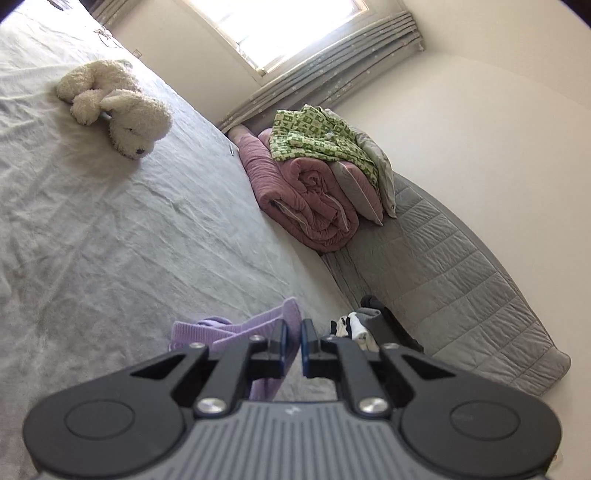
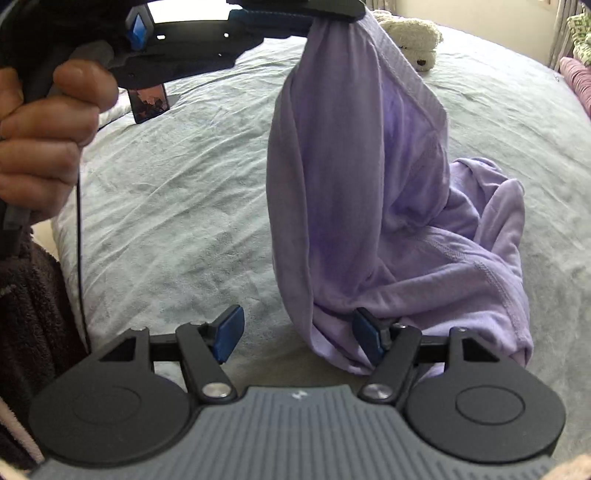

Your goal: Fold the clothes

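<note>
Above the bed, your left gripper pinches the lilac garment with jaws nearly shut. Your right gripper gapes wide and empty, one pad brushing cloth. Close it on the hanging lower edge, then spread both apart.

Bright daylight from blown-out window; soft shadows; fisheye-curved edges.

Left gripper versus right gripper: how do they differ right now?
The left gripper is shut on the lilac garment and holds it up off the bed; the right gripper is open and grips nothing. The left gripper is up at the cloth's top; the right gripper is low at its bottom fold, one blue pad against the cloth. Both have blue pads.
</note>
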